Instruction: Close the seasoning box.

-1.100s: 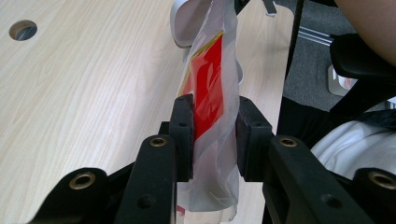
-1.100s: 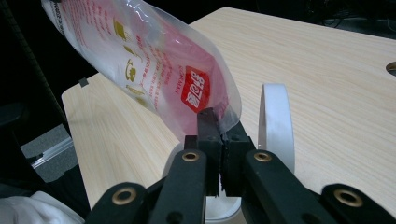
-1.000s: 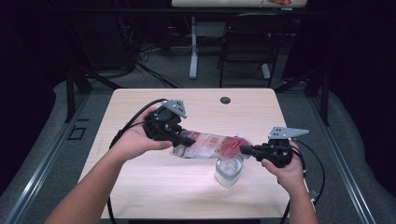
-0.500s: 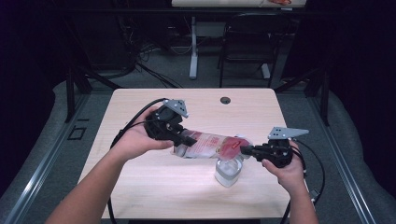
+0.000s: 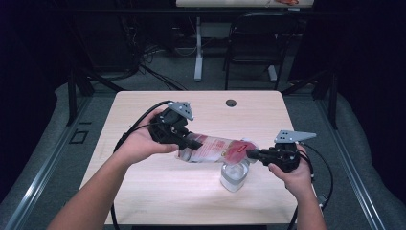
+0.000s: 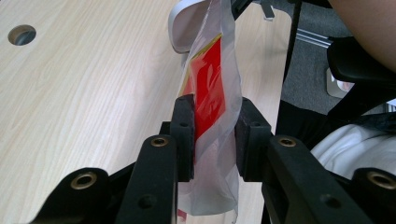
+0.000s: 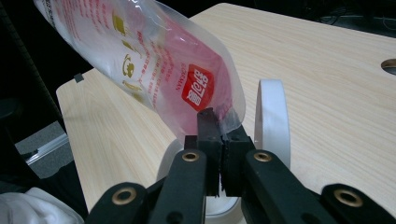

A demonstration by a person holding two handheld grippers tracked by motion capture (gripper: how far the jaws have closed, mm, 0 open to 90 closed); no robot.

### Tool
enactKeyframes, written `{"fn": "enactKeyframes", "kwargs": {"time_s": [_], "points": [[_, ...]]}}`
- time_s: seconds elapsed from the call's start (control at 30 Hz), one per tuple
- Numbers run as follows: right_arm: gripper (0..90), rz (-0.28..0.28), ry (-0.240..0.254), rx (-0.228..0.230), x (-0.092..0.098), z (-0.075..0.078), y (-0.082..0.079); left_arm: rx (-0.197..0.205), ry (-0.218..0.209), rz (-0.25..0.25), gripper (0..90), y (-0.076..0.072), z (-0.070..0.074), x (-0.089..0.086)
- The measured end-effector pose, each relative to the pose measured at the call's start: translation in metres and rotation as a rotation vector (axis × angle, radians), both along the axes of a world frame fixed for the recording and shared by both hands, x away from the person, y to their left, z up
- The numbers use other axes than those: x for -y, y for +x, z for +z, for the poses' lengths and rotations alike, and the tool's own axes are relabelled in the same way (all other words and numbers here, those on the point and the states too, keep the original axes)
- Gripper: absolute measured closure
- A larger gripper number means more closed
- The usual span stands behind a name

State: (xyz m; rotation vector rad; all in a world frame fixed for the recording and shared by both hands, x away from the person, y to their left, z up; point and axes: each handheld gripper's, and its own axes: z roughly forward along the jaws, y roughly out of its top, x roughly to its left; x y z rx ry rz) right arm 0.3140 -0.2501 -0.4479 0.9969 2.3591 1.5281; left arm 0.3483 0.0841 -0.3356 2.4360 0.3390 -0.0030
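High view: a pale wooden table (image 5: 143, 191) is seen from above, and two forearms come in from the near edge. On the left, the left gripper (image 5: 194, 143) is held in the left hand (image 5: 139, 143). Its jaws are clenched on one end of a clear plastic bag (image 5: 215, 149) with red print. The bag is stretched sideways above the table, between the two grippers, near the middle of the table. Just under the bag's right end, a clear cup (image 5: 234, 175) is stood on the table. On the right, the right gripper (image 5: 250, 154) is held in the right hand (image 5: 292, 170), and its jaws are pinched tight on the bag's right corner. A small round hole (image 5: 231, 102) is seen at the far side of the table.

In the left gripper view, the bag (image 6: 210, 93) is squeezed between the two black pads (image 6: 184, 135), and the cup's white rim (image 6: 180, 28) is seen beyond it.

In the right gripper view, the bag's corner (image 7: 224, 119) is nipped by the closed jaws, and the cup's rim (image 7: 273, 121) is seen just behind and to the right.
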Motion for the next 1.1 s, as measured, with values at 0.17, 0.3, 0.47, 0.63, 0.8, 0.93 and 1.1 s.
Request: {"fn": "enactKeyframes", "kwargs": {"time_s": [0.17,0.3,0.47,0.63,0.8,0.93,1.1], "points": [[89.0,0.002,0.004,-0.002,0.0000,-0.0001,-0.0001,0.000,0.001,-0.001,73.0,0.0000,0.0000,0.0000],[89.0,0.001,0.003,-0.001,-0.0001,-0.0001,-0.0002,0.001,0.001,-0.001,73.0,-0.0003,0.0001,0.0002],[89.0,-0.001,0.006,-0.001,-0.0003,-0.0003,-0.0003,0.000,-0.001,-0.001,73.0,0.0000,0.0002,0.0003],[89.0,0.001,-0.002,0.000,0.0000,0.0000,-0.0003,0.001,0.000,-0.001,73.3,0.0000,0.0004,0.0005],[88.9,0.000,0.001,-0.001,-0.0004,-0.0001,-0.0005,0.002,0.001,-0.002,73.5,-0.0006,0.0006,0.0008],[89.0,0.000,0.004,-0.003,-0.0011,-0.0004,-0.0003,0.002,0.002,-0.002,73.7,-0.0006,0.0012,0.0012],[88.9,0.000,-0.006,-0.005,-0.0014,-0.0003,0.0010,0.002,-0.002,-0.002,73.8,-0.0007,0.0016,0.0017]]}}
